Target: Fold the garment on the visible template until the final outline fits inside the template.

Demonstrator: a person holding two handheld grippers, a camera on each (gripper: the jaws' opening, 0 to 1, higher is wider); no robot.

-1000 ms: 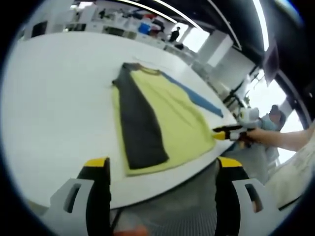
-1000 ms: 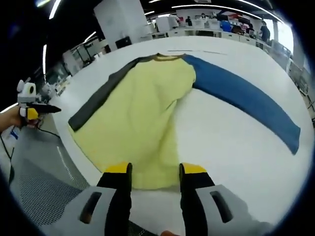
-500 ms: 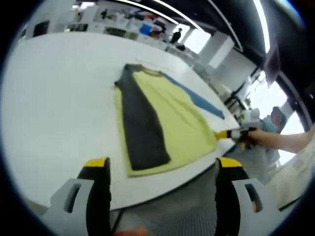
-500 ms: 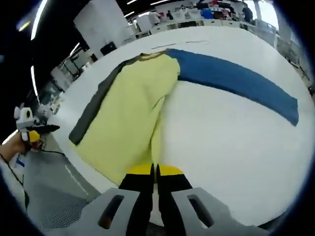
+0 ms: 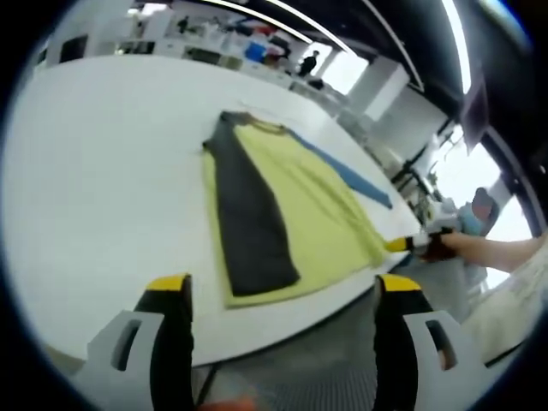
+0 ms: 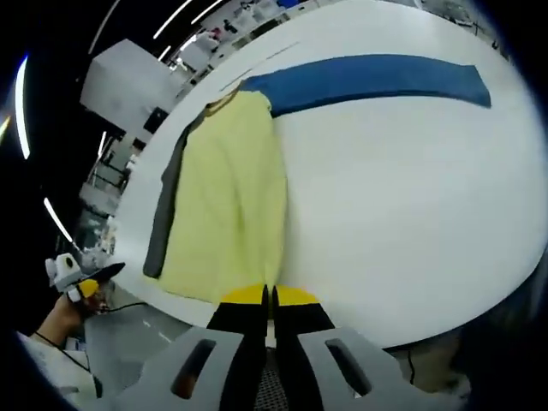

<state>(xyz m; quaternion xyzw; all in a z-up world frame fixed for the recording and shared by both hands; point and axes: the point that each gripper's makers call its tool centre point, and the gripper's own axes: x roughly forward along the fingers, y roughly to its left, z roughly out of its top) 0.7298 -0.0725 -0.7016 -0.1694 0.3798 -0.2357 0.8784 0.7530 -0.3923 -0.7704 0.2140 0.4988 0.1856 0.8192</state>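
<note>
Progress is early: the yellow long-sleeved knit garment (image 5: 287, 214) lies flat on the white matte table (image 5: 94, 171), only partly folded. Its dark grey sleeve (image 5: 248, 227) is already laid lengthwise over the yellow body, along the edge nearest the left gripper. Its blue sleeve (image 6: 368, 75) is not yet folded; in the right gripper view it stretches straight out across the table, far from the body panel. No template outline can be made out on the table in these views, so you cannot confirm fit yet.

Your right gripper (image 6: 267, 301) has its yellow-tipped jaws pressed together at the near hem of the yellow body panel (image 6: 227, 205). It appears to pinch the hem corner, though the jaw tips cover the contact itself. Your left gripper (image 5: 282, 295) stands wide open and holds nothing, poised off the table edge, well apart from the garment's hem.

Remaining work, as judged here: bring the blue sleeve over the body, then fold the body down to a compact outline.

The fabric looks soft, thin and limp, with shallow lengthwise wrinkles in the yellow panel. The table surface is smooth and featureless. Grey mesh flooring (image 5: 291, 360) shows below the table edge.
</note>
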